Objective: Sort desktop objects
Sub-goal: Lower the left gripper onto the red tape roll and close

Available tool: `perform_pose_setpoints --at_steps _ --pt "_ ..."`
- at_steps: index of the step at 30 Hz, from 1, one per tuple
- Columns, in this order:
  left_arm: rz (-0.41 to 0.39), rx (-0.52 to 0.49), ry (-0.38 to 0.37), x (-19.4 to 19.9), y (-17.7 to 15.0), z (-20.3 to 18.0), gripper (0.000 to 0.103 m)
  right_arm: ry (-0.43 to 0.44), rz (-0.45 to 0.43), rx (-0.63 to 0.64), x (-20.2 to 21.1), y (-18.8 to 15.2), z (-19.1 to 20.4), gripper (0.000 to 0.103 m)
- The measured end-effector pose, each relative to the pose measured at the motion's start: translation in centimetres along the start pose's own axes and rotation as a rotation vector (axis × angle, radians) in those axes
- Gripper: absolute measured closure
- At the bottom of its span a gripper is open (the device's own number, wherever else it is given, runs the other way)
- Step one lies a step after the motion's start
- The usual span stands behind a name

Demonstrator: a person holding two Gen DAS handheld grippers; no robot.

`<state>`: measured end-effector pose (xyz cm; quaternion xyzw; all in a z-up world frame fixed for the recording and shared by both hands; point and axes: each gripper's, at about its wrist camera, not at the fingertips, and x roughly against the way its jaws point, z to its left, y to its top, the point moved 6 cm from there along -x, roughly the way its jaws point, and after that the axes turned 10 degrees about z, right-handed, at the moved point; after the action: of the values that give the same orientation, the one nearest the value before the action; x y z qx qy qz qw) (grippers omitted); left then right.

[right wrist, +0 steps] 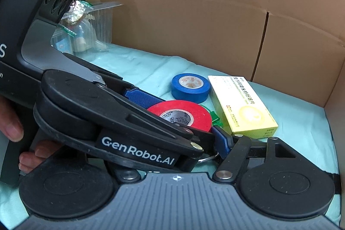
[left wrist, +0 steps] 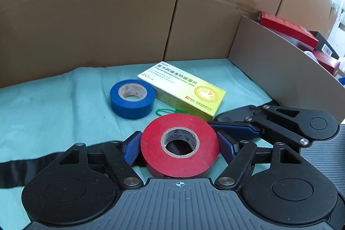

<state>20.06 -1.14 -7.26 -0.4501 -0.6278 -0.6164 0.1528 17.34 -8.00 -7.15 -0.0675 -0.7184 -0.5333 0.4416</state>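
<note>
The blue fingers of the left gripper are clamped on the red tape roll, core printed "NITTO TAPE", lying on the teal cloth. That gripper reads "GenRobot.AI". Behind are the blue tape roll and a yellow medicine box, "20". For the right gripper I cannot tell.

A red tape roll lies flat on the teal cloth, hole up. Behind it a blue tape roll lies flat just beside a yellow-green medicine box, a green clip between them
</note>
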Motion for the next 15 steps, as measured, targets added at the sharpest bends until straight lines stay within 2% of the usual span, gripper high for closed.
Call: perform_pose_setpoints --at_steps 8,15 --pt "-0.027 -0.026 0.014 3.2 -1.6 -2.3 0.028 -0.011 -0.038 0.0 3.4 -1.2 1.6 0.028" --pt "-0.037 -0.061 0.02 5.9 -3.9 -5.5 0.027 -0.023 -0.07 -0.02 7.2 -3.6 2.8 0.028"
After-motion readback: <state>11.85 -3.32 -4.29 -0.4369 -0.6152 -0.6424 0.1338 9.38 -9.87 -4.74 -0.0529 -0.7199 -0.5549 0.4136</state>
